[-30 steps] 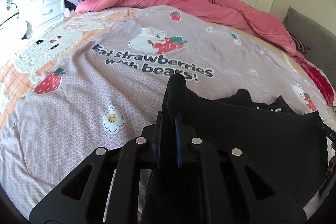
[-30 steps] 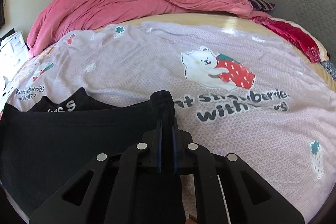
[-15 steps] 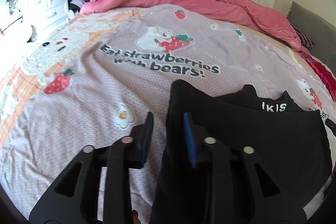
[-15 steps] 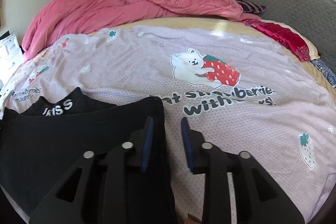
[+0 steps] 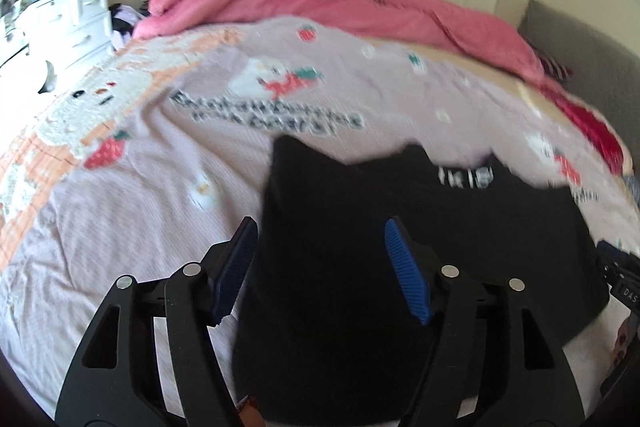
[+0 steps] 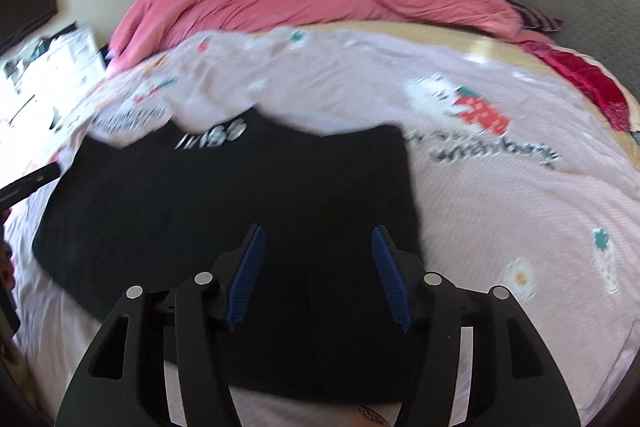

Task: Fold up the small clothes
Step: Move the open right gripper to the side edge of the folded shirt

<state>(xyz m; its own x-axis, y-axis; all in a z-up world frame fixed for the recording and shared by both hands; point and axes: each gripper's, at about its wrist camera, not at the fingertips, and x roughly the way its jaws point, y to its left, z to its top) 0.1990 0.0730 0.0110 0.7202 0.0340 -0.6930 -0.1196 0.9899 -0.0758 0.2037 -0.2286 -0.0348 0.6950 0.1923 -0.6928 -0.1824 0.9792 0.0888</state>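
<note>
Both grippers, left gripper (image 5: 320, 267) and right gripper (image 6: 316, 271), are opening clear of the flat black knitted garment (image 6: 240, 211) on the lilac printed bedspread (image 6: 500, 227); back straight off so the fresh fold lies undisturbed.

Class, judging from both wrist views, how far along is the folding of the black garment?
Done: the black garment lies doubled over on the bedspread. In hand: nothing; the left gripper and right gripper are opening above it, pads clear of the cloth. Left: probably another fold, since it remains wide.

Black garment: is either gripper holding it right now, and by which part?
Nothing is held. The left gripper and right gripper are both opening above the black garment, which lies flat on the bedspread, pads clear of it.
</note>
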